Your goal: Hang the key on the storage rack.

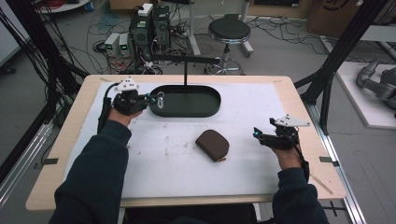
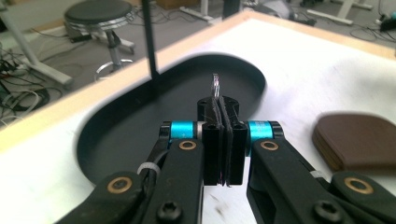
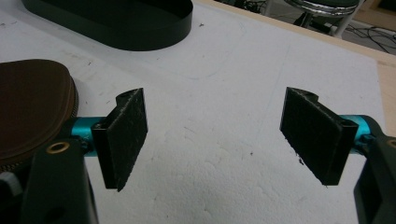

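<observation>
Left tongs (image 1: 150, 99) clamped on metal key ring (image 2: 215, 85), held over black oval tray (image 1: 205, 109) beside hanger stand (image 1: 185, 65). Right tongs (image 1: 261, 135) gape empty near brown pouch (image 1: 212, 144) on table (image 1: 163, 163). Likely hanging or dropping ring next; needs careful aim.

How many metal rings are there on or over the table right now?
1. The metal ring is pinched in the left gripper, held over the black tray. Others could be hidden inside the brown pouch.

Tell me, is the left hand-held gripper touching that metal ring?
Touching. The left gripper view shows the left hand-held gripper with its jaws shut on the ring, which sticks up from between them over the black tray.
</observation>
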The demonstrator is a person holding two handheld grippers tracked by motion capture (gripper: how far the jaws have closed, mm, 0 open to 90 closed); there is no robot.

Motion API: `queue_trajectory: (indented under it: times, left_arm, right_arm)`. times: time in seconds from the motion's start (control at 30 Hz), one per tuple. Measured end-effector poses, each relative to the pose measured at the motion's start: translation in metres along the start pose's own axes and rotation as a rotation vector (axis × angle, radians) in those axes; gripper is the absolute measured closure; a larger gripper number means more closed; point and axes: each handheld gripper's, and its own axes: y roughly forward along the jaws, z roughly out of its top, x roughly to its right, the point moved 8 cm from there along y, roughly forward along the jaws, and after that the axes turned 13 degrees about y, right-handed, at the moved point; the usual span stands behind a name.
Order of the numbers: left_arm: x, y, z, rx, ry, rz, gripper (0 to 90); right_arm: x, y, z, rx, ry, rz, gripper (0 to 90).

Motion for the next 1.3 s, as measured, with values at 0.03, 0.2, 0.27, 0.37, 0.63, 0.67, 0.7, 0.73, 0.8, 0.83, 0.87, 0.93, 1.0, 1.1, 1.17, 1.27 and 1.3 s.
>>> queue_trajectory:
  times: [0.03, 0.2, 0.27, 0.37, 0.63, 0.67, 0.7, 0.73, 0.8, 0.83, 0.87, 0.93, 1.0, 1.1, 1.17, 1.27, 1.3]
  left_arm:
    - [-0.006, 0.0, 0.006, 0.012, -0.003, 0.004, 88.1]
    - [-0.035, 0.009, 0.03, 0.026, 0.002, 0.013, 88.1]
    - [-0.045, 0.015, 0.036, 0.033, -0.004, 0.019, 88.0]
    - [-0.058, 0.023, 0.044, 0.041, -0.008, 0.023, 88.1]
    - [-0.091, 0.035, 0.047, 0.023, -0.04, 0.065, 88.1]
    - [-0.091, 0.035, 0.047, 0.023, -0.04, 0.065, 88.1]
    - [-0.093, 0.036, 0.046, 0.019, -0.047, 0.069, 88.1]
    - [-0.095, 0.037, 0.045, 0.017, -0.051, 0.071, 88.1]
    - [-0.096, 0.039, 0.041, 0.005, -0.053, 0.077, 88.1]
    - [-0.097, 0.04, 0.04, -0.003, -0.055, 0.079, 88.1]
    - [-0.099, 0.041, 0.038, -0.008, -0.057, 0.086, 88.1]
    - [-0.102, 0.042, 0.036, -0.014, -0.076, 0.105, 88.1]
    - [-0.105, 0.045, 0.034, -0.02, -0.094, 0.125, 88.0]
    - [-0.105, 0.049, 0.034, -0.036, -0.1, 0.154, 87.9]
    - [-0.104, 0.051, 0.034, -0.044, -0.102, 0.161, 87.8]
    - [-0.103, 0.053, 0.032, -0.054, -0.113, 0.179, 87.4]
    - [-0.103, 0.052, 0.031, -0.058, -0.119, 0.188, 86.7]
  right_arm:
    - [0.0, 0.0, 0.0, 0.0, 0.0, 0.0, 23.4]
    - [0.001, 0.001, 0.0, -0.001, -0.001, 0.001, 23.4]
    - [0.001, 0.001, 0.0, 0.001, 0.001, 0.0, 23.4]
    - [0.002, 0.0, 0.001, 0.004, 0.005, 0.0, 23.4]
    - [0.002, -0.001, 0.001, 0.011, 0.012, 0.007, 23.4]
    - [0.002, -0.001, 0.001, 0.009, 0.012, 0.008, 23.4]
    - [0.002, -0.001, 0.001, 0.008, 0.013, 0.007, 23.4]
    - [0.002, -0.001, 0.001, 0.008, 0.013, 0.007, 23.4]
    - [0.002, -0.001, 0.001, 0.01, 0.012, 0.009, 23.4]
    - [0.002, -0.001, 0.001, 0.01, 0.012, 0.009, 23.4]
    - [0.002, -0.001, 0.001, 0.008, 0.013, 0.007, 23.4]
    - [0.001, -0.001, 0.001, 0.009, 0.008, 0.01, 23.4]
    - [0.001, -0.001, 0.001, 0.008, 0.008, 0.01, 23.4]
    - [0.0, 0.0, 0.0, 0.004, 0.007, 0.011, 23.4]
    - [0.0, 0.0, 0.0, 0.002, 0.006, 0.012, 23.4]
    - [0.0, 0.0, 0.0, 0.005, 0.011, 0.012, 23.4]
    - [0.0, -0.001, 0.0, 0.006, 0.01, 0.013, 23.4]
